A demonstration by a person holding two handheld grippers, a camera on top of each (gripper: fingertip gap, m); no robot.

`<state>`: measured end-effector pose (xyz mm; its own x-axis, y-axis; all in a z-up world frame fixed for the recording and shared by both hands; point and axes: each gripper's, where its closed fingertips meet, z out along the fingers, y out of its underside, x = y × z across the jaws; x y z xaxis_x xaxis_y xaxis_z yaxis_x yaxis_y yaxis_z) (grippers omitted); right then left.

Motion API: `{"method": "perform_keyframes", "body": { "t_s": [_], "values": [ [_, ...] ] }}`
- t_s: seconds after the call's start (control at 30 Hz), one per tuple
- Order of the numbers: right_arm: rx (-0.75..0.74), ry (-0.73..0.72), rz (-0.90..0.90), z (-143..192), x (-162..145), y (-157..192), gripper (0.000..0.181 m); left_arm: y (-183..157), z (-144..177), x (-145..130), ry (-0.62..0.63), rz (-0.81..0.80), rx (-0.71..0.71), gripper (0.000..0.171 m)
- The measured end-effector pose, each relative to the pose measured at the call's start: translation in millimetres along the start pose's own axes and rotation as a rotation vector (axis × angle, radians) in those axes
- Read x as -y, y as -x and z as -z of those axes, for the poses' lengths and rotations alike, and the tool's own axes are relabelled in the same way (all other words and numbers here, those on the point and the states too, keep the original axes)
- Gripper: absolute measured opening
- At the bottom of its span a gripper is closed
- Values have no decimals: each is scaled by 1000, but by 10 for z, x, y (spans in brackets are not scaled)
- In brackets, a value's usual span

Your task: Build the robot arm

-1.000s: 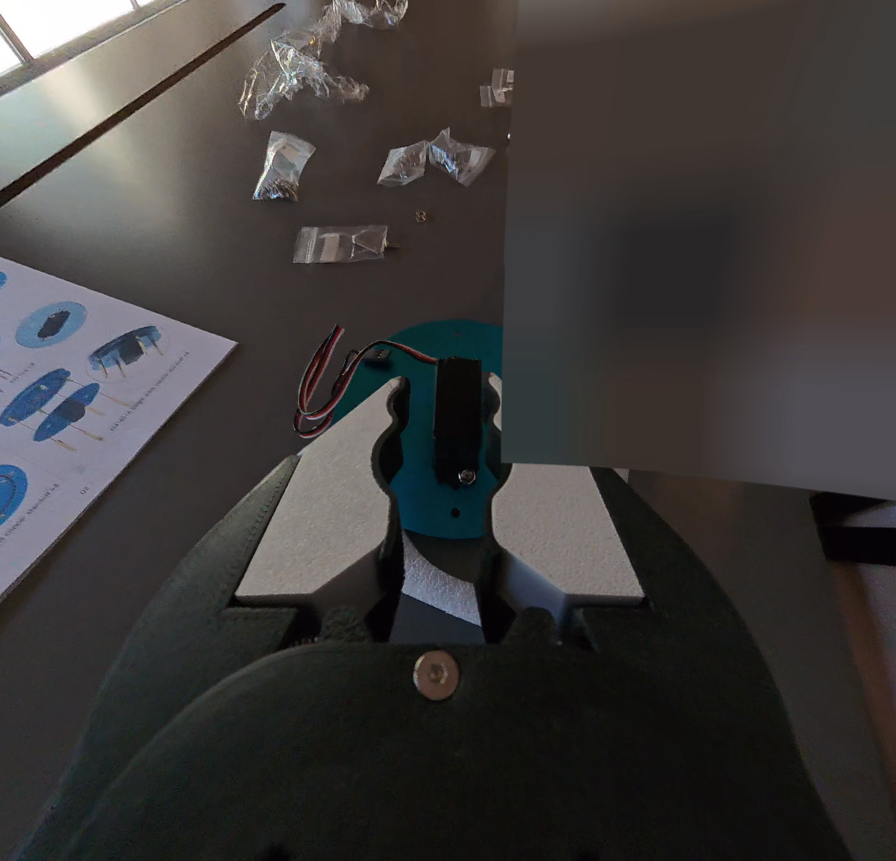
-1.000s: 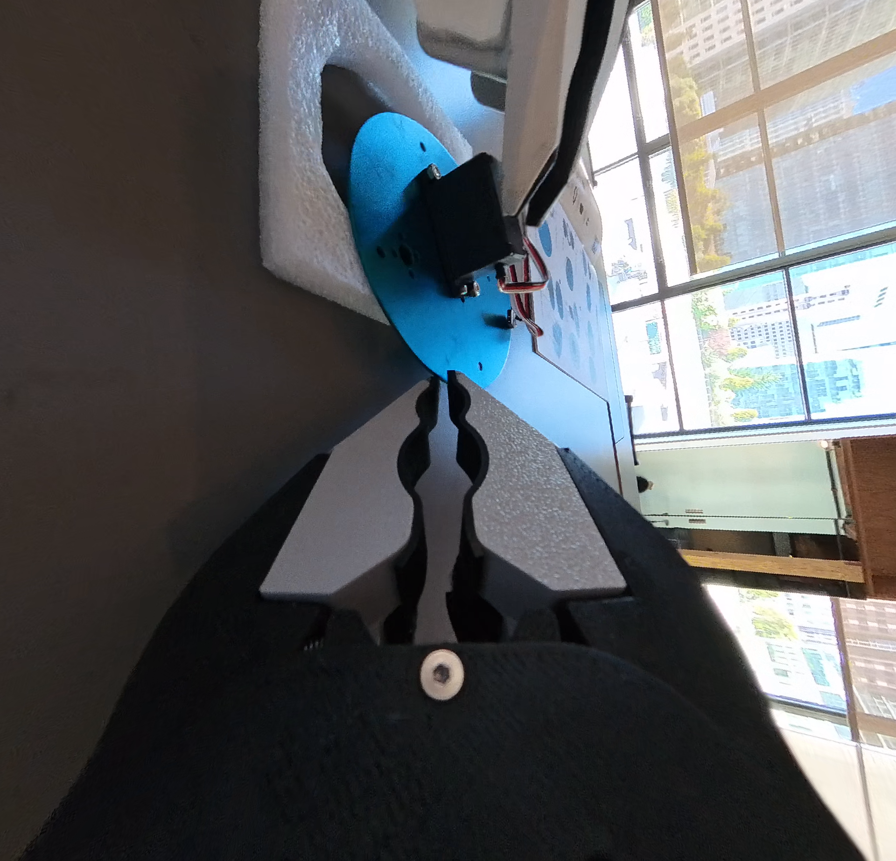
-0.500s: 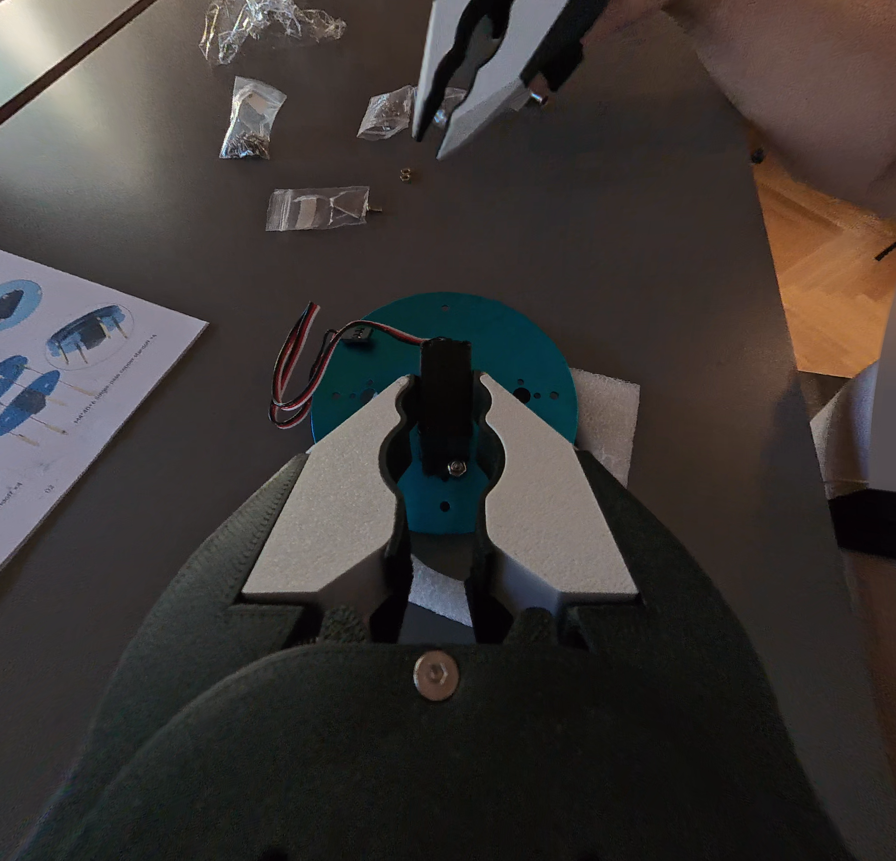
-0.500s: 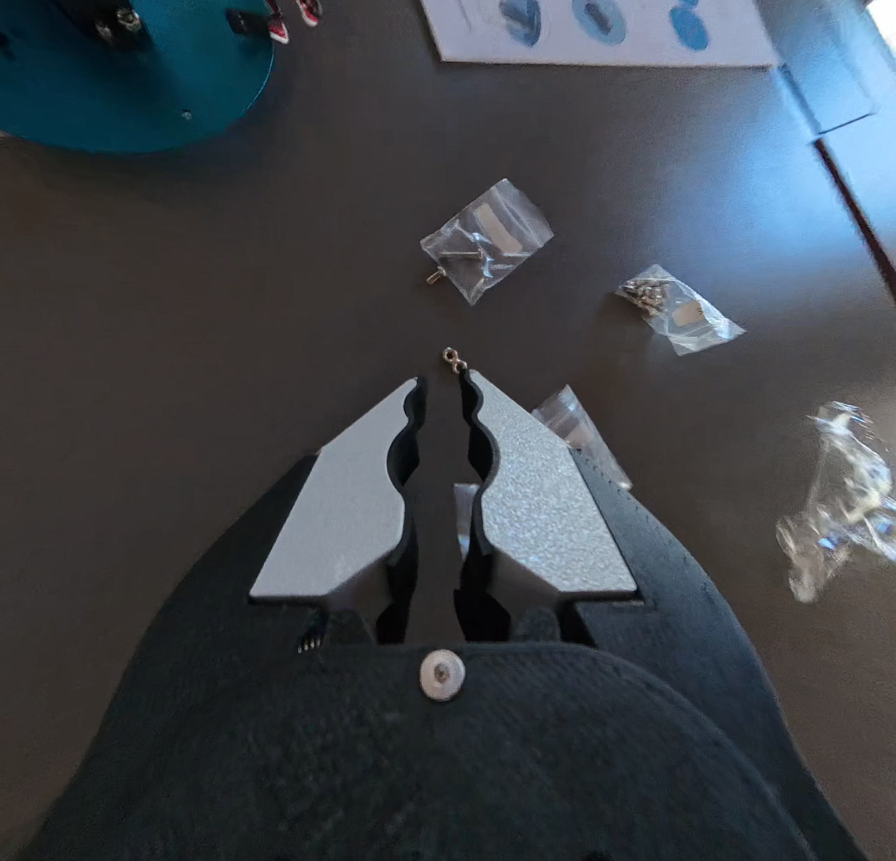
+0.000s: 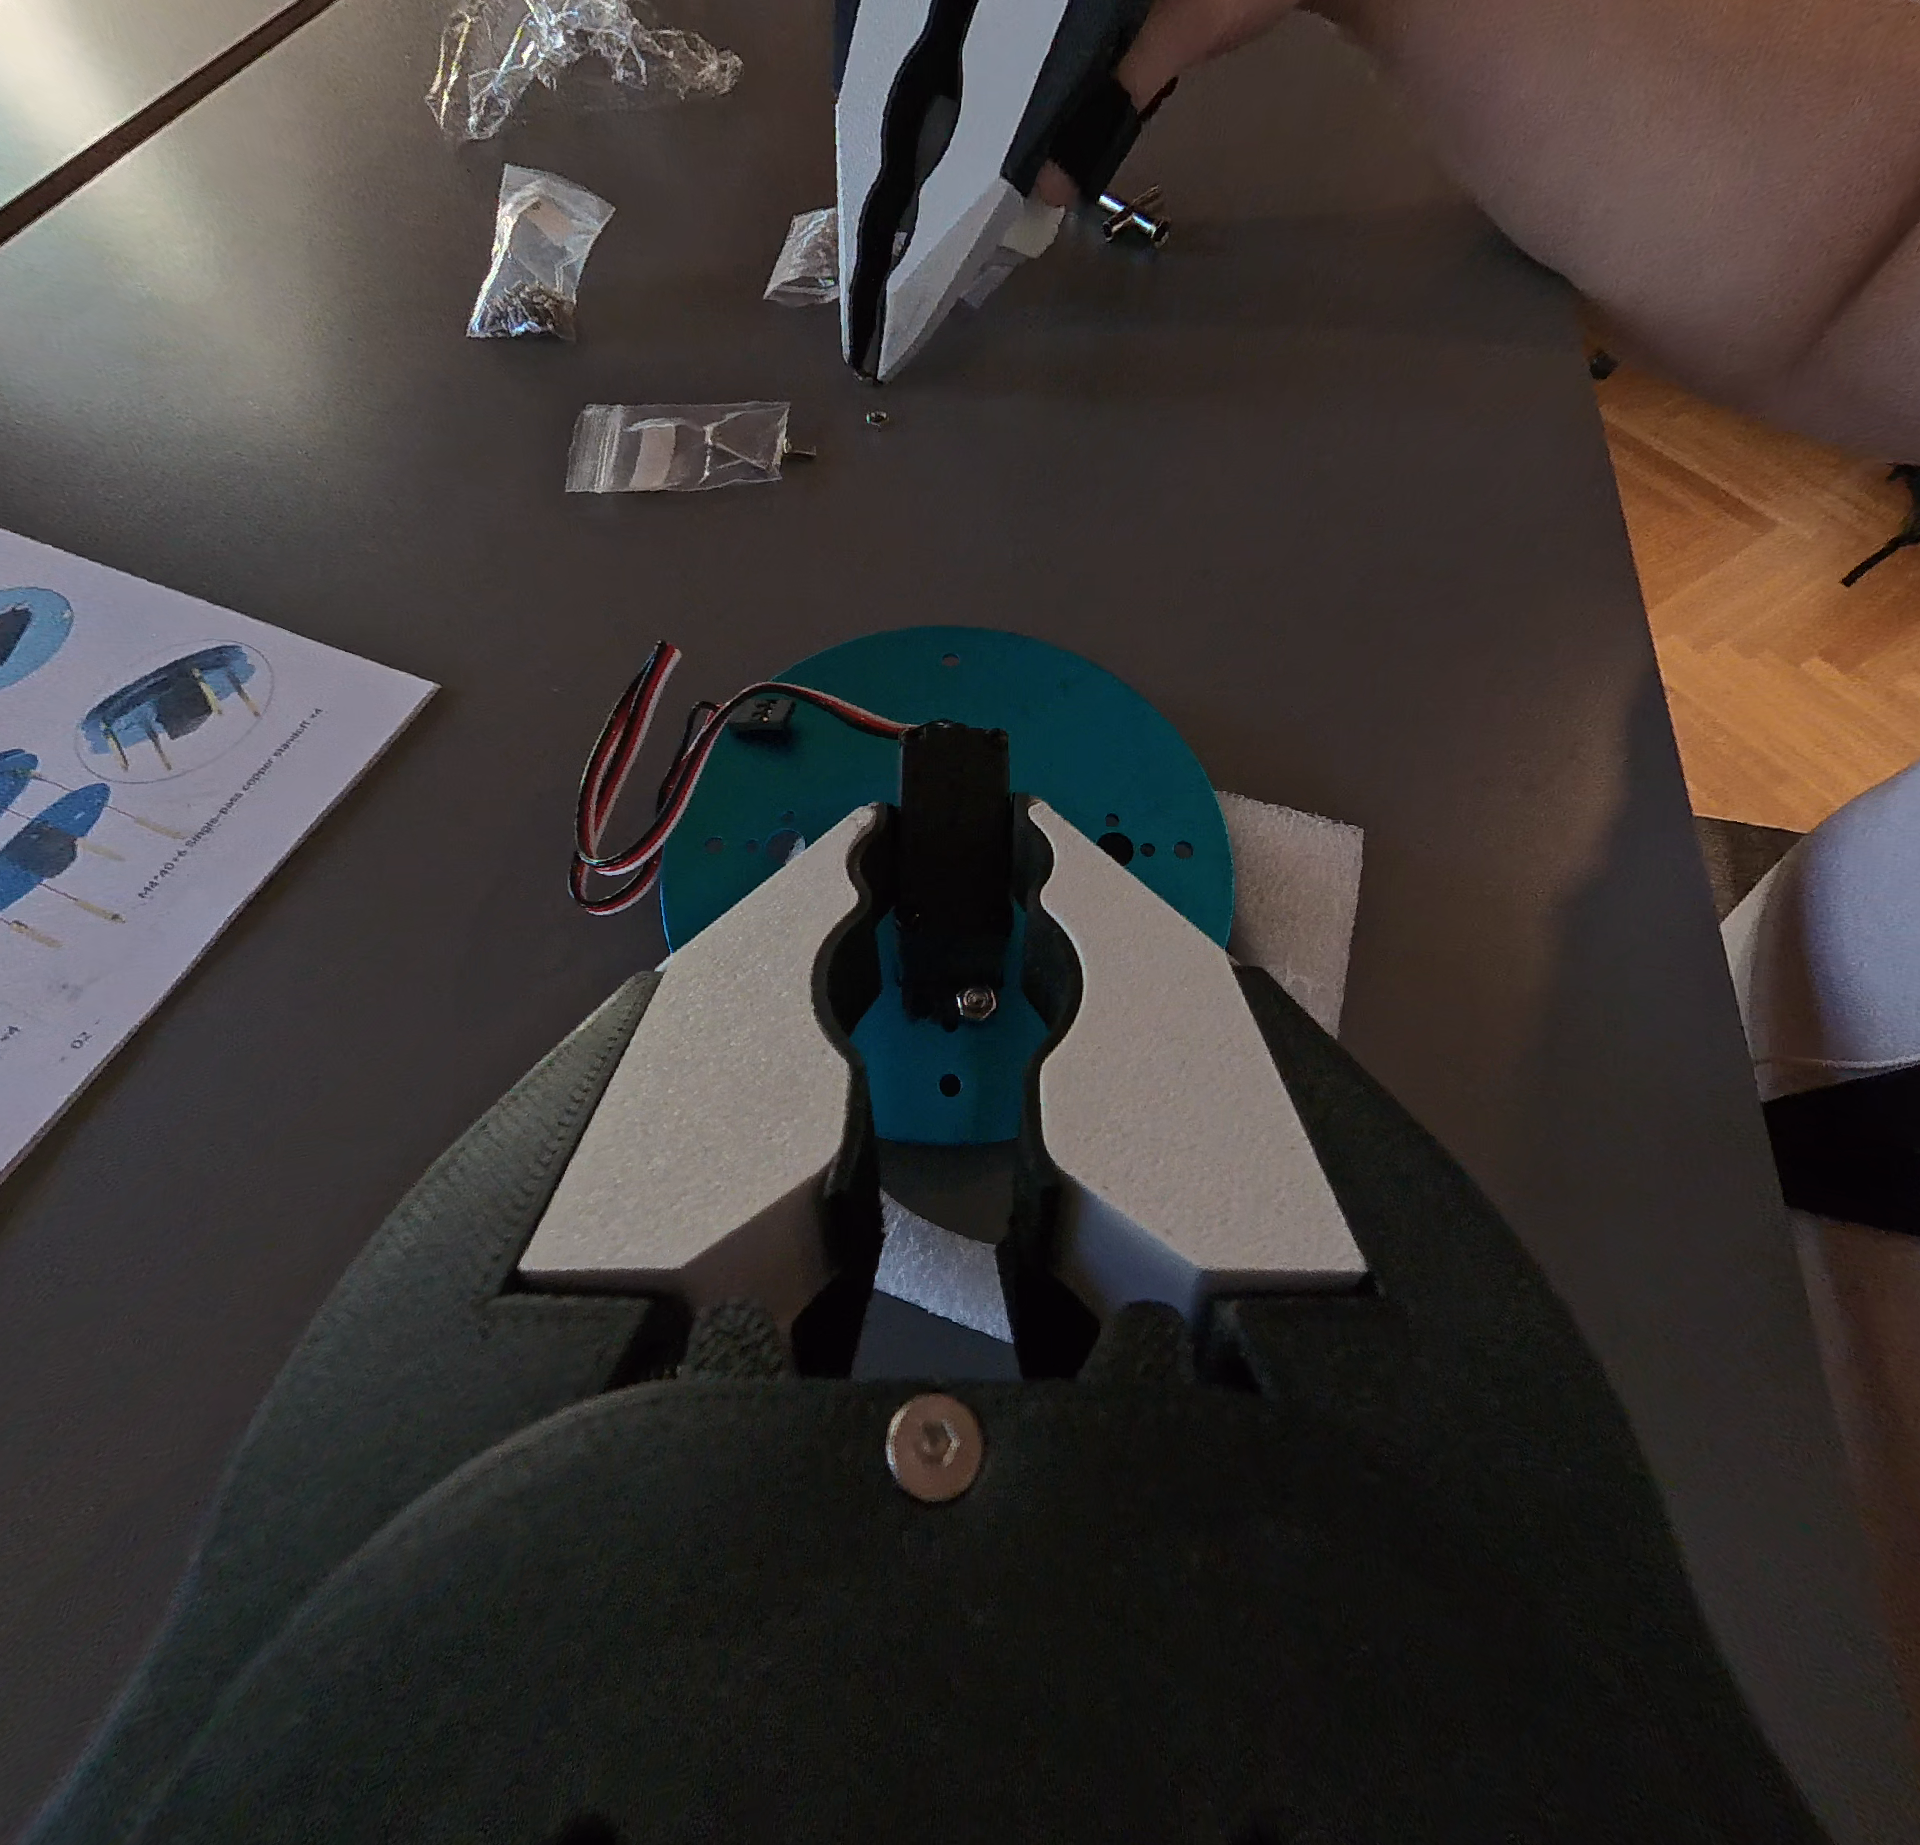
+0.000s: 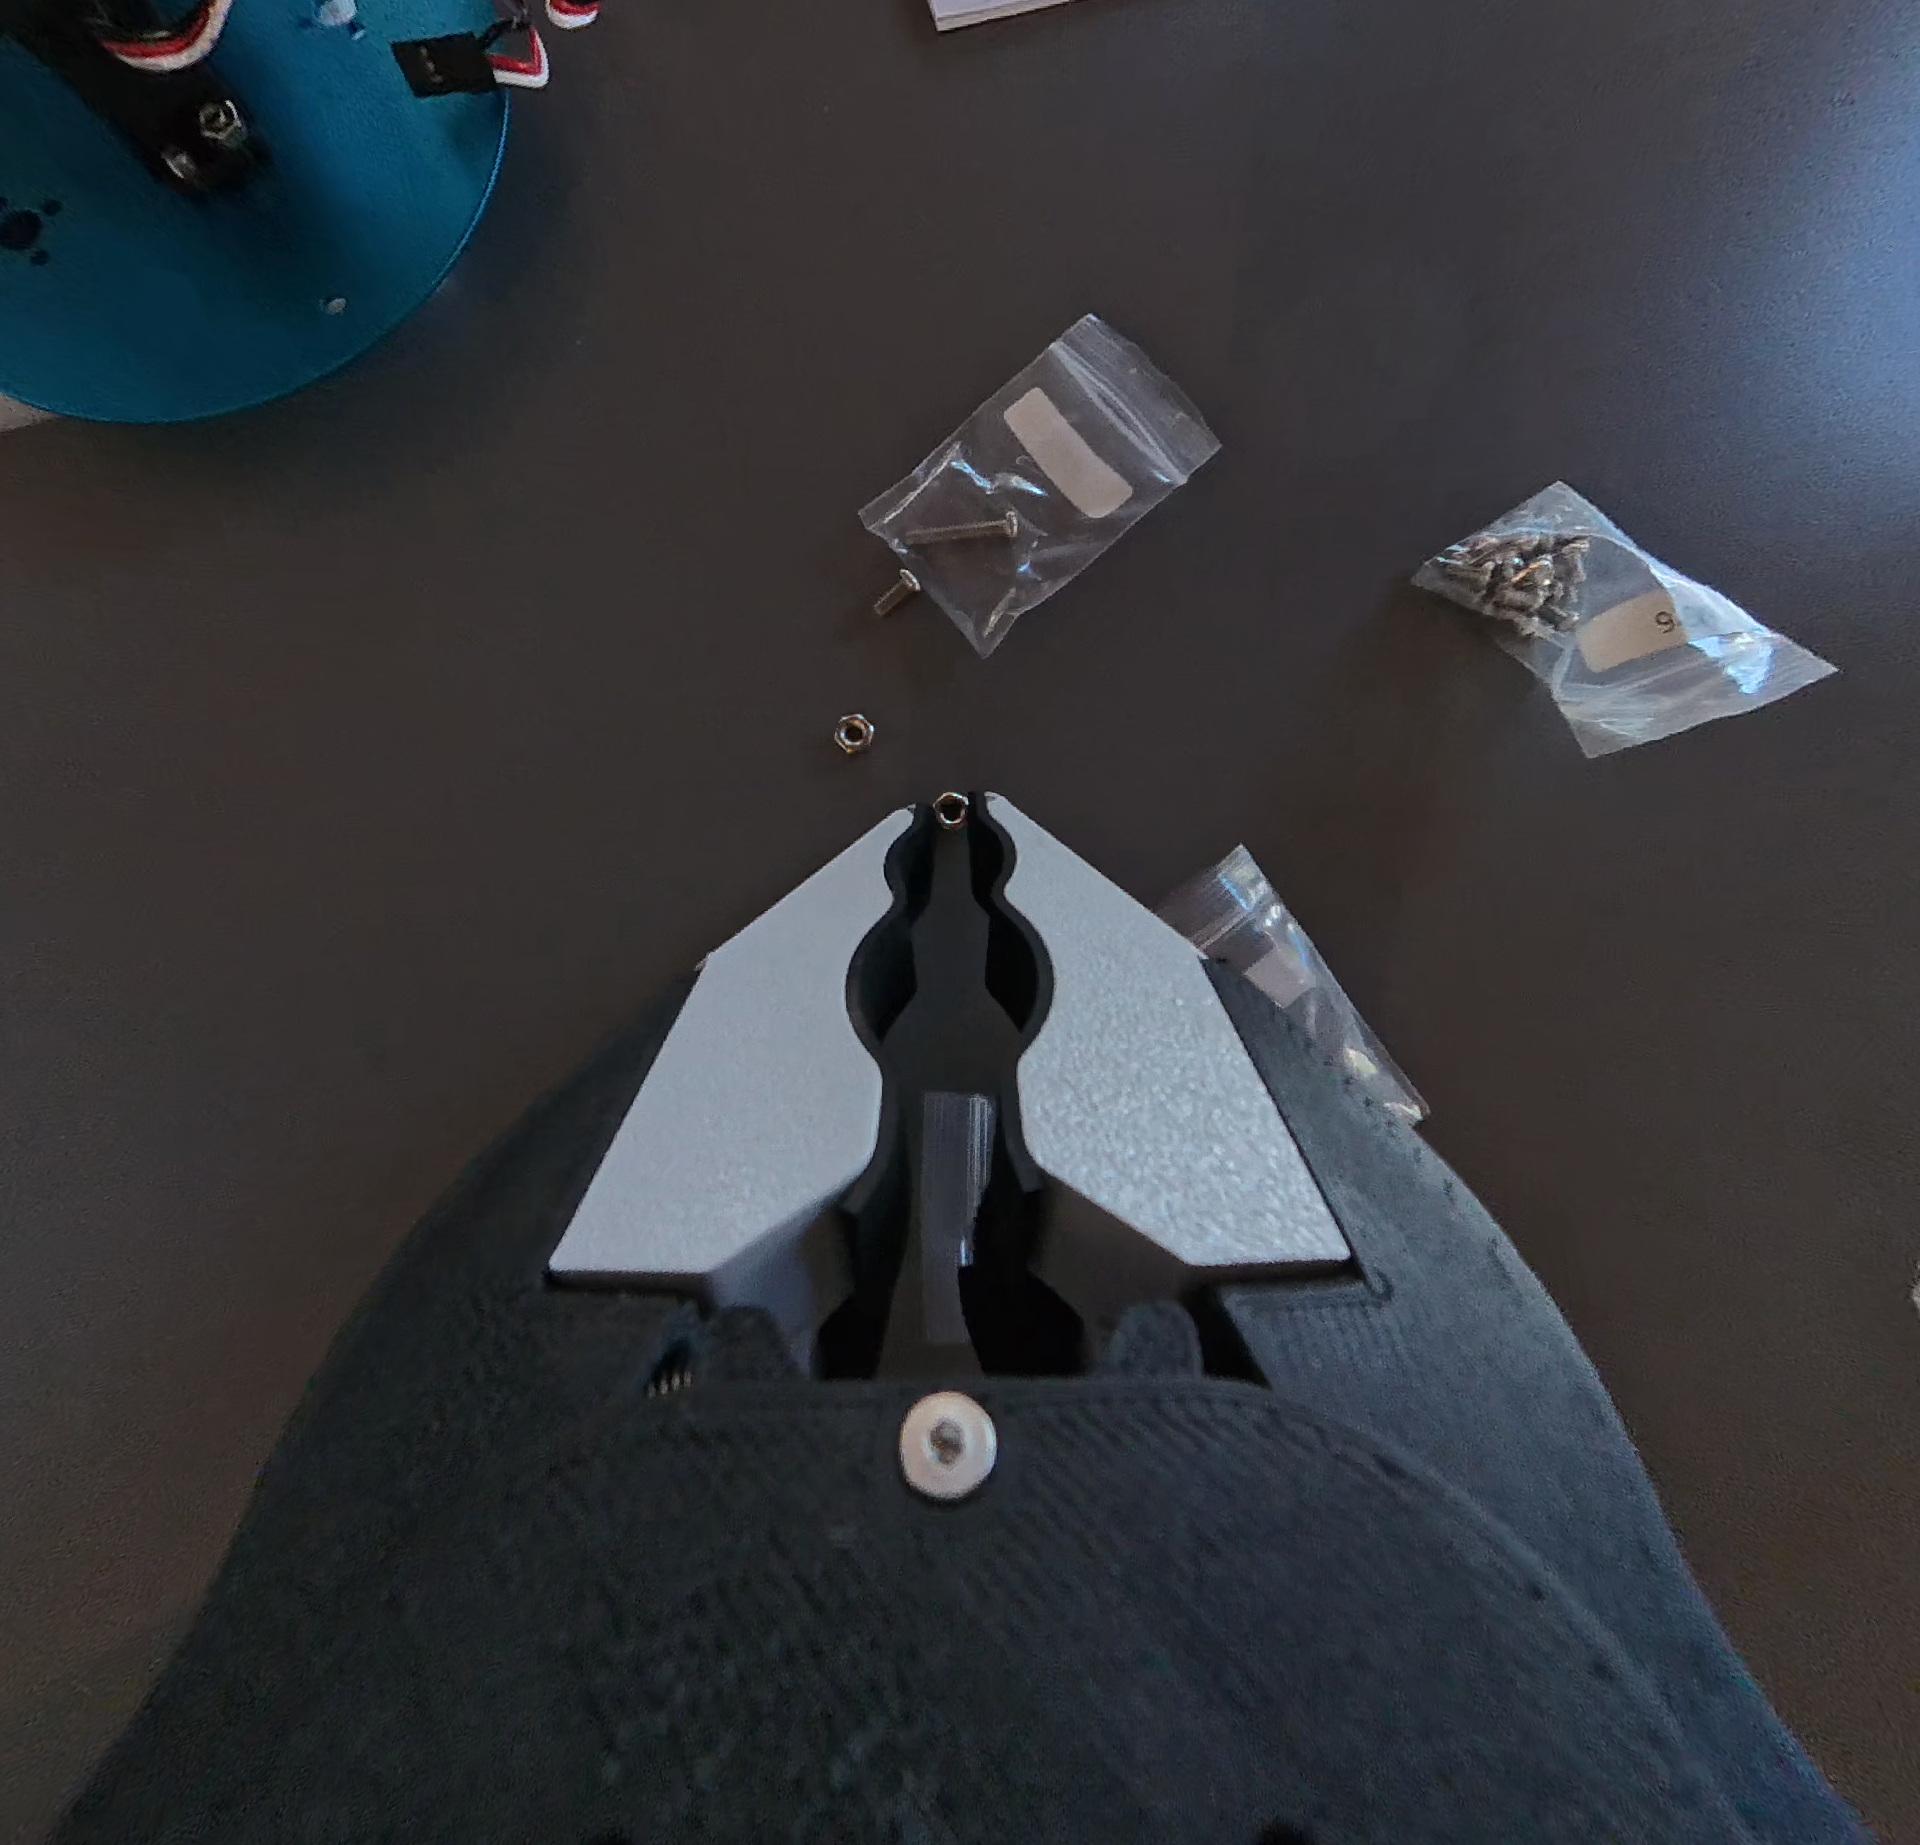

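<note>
My left gripper (image 5: 954, 819) is shut on a black servo (image 5: 951, 860) that stands on a round blue plate (image 5: 1091, 756). The plate lies on a white foam piece (image 5: 1288, 881). A nut (image 5: 975, 1000) sits on the servo's near flange. My right gripper (image 6: 948, 803) points down at the dark table, its tips pinched on a small metal nut (image 6: 948, 811). A second nut (image 6: 854, 732) lies loose just left of the tips. The right gripper also shows in the left wrist view (image 5: 871, 367), beyond the plate.
Small plastic bags of screws (image 6: 1039, 476) (image 6: 1600, 611) and a loose screw (image 6: 896, 590) lie beyond the right gripper. An illustrated paper sheet (image 5: 156, 808) lies at the left. The servo's red, white and black wires (image 5: 623, 808) trail left. The table edge (image 5: 1662, 756) runs along the right. Tip to tip, the grippers are about 20 centimeters apart. The right gripper is farther from the white foam piece (image 5: 1288, 881), some 20 centimeters, than the left, some 6 centimeters.
My right gripper left the blue plate, swung over to the loose nuts, dropped to the table and closed on one. My left gripper stayed on the servo.
</note>
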<state>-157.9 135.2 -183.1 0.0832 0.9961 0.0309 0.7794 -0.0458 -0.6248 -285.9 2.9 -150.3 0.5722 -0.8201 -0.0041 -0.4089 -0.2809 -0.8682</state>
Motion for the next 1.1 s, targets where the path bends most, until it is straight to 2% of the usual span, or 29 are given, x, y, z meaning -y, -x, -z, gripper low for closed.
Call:
{"method": "perform_keyframes", "body": {
  "t_s": [0.27, 0.4, 0.5, 0.6, 0.7, 0.73, 0.8, 0.87, 1.0, 1.1],
  "values": [
    [-26, -42, 2, 5, 4, -30, 11, 0, -1, -1, -1, -6, 0, 22],
    [22, -53, -45, 2, 1, 11, 6, -1, -2, 0, -2, -4, -1, 22],
    [2, -65, -3, 3, 36, 26, 5, -1, -1, -3, 1, -7, -1, 22],
    [13, -169, 37, 66, 352, 239, 3, -1, -1, -4, 0, -7, -1, 22],
    [135, -317, 127, 34, 863, 801, 0, 0, -3, -1, -4, -1, -4, 22],
    [119, -285, 148, -63, 906, 876, 0, -2, -3, -1, -5, 1, -6, 22],
    [34, -122, 232, -278, 760, 869, 0, -2, -1, -3, -5, 3, -5, 22],
    [-6, -55, 268, -353, 653, 839, 0, -4, 4, -6, -5, 0, -2, 22],
    [35, -112, 190, -314, 636, 785, 0, -6, 8, -11, -2, 2, -6, 22],
    [101, -146, 168, -321, 656, 846, 15, -10, 17, -22, 16, -2, -10, 22]
  ]
}}
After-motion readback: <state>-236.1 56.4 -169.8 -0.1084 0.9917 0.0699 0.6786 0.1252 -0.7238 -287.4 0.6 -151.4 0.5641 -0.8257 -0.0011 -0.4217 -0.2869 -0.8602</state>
